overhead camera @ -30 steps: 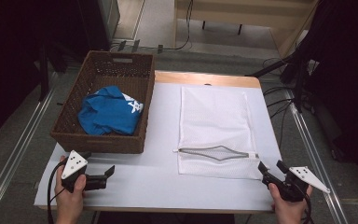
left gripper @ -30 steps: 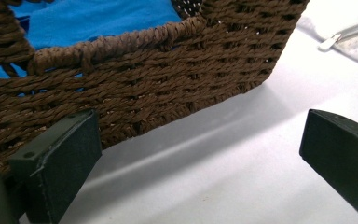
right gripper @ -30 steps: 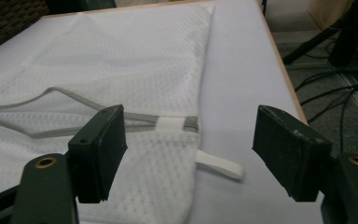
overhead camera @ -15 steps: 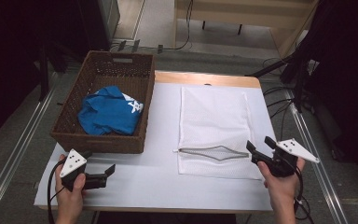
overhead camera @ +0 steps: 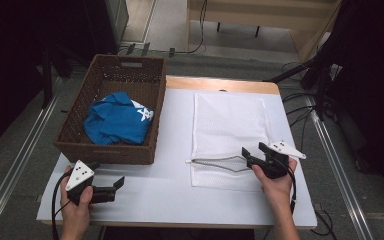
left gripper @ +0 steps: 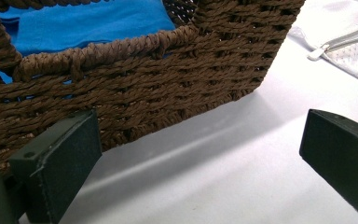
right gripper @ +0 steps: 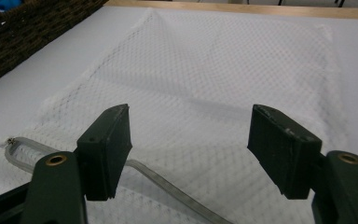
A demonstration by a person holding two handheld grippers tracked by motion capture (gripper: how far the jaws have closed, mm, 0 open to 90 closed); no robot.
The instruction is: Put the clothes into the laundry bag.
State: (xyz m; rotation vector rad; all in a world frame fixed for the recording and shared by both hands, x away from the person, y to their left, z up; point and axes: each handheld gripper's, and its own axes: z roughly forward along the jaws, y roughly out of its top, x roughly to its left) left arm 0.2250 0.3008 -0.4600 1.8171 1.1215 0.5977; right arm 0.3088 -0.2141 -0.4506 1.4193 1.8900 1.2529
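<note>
A white mesh laundry bag [overhead camera: 230,127] lies flat on the white table, its zipper [overhead camera: 215,162] gaping open near the front end. My right gripper [overhead camera: 255,151] hovers open over the bag's front right part, at the zipper's right end. In the right gripper view the open jaws straddle the mesh bag [right gripper: 214,60], with the zipper [right gripper: 168,186] running under the left jaw. A brown wicker basket [overhead camera: 107,150] at the left holds a blue garment [overhead camera: 117,122]. My left gripper [overhead camera: 115,185] rests open near the front left edge, facing the basket wall [left gripper: 144,79].
The table's bare white top [overhead camera: 170,190] stretches between basket and bag. A wooden strip [overhead camera: 220,84] marks the far edge. Cables [overhead camera: 305,100] trail on the floor at the right. The zipper pull [left gripper: 314,53] shows at the upper right of the left gripper view.
My right gripper has moved from the front right table edge forward and left to the zipper's right end. The left gripper has stayed put.
</note>
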